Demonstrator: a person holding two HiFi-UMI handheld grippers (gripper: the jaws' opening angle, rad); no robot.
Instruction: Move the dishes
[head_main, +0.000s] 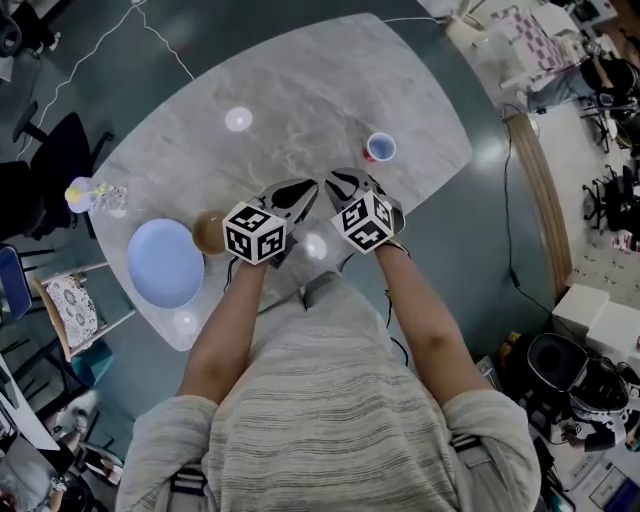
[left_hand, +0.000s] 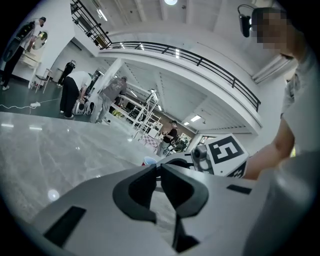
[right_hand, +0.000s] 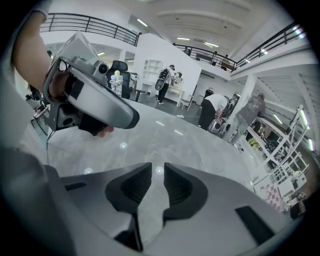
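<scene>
The cubes on both grippers carry black-and-white square markers, one facing the left gripper view.

The tabletop is grey, veined marble with rounded corners and glints of ceiling light, and it stands on a dark floor. The blue plate lies near its edge. The brown bowl sits just beside the plate. The left gripper hovers on the bowl's side away from the plate, and the right gripper is just beyond it. A small cup stands well apart from the plate, past both grippers. A clear bottle with a yellow top stands near the plate at the tabletop's rim.

Each gripper's fingers are drawn almost together, leaving only a thin slit with bare marble showing through and nothing between them.

The gripper views show what the head view does not: a tall white hall with a railed mezzanine, strip lights, white shelving, and people standing far off. The right gripper view catches the hand wrapped around the left gripper.
</scene>
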